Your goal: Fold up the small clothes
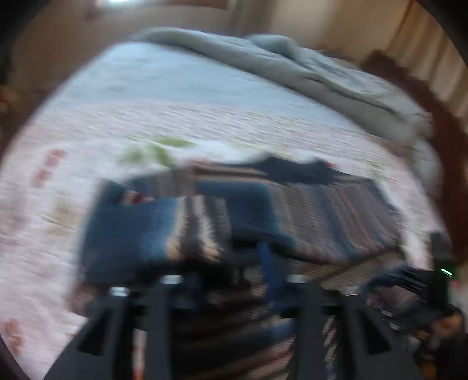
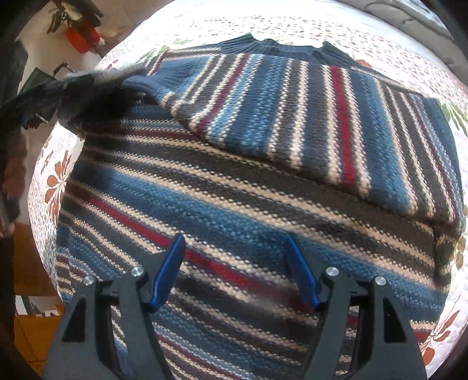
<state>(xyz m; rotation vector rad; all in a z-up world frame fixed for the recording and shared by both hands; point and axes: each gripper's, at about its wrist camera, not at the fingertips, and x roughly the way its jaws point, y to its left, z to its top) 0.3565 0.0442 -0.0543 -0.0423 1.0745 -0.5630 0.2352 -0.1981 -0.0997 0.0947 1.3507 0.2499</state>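
A knitted sweater (image 2: 204, 198) striped in blue, grey, cream and red lies flat on a floral bedspread (image 2: 321, 26), with its dark blue collar (image 2: 278, 48) at the far side. One sleeve (image 2: 278, 111) is folded slantwise across the body. My right gripper (image 2: 234, 242) hovers open just over the lower body, and nothing is between its blue pads (image 2: 171, 263). My left gripper (image 2: 67, 90) is a blur beside the sleeve's cuff (image 2: 137, 83). In the heavily blurred left wrist view the left gripper (image 1: 237, 260) seems open above the sweater (image 1: 321, 216), with no cloth caught in it.
A bunched grey duvet (image 1: 292, 67) lies at the far side of the bed against a dark wooden headboard (image 1: 433, 117). Off the bed's left edge are a wooden floor (image 2: 32, 263), a red plant pot (image 2: 82, 38) and a person's hand (image 2: 14, 175).
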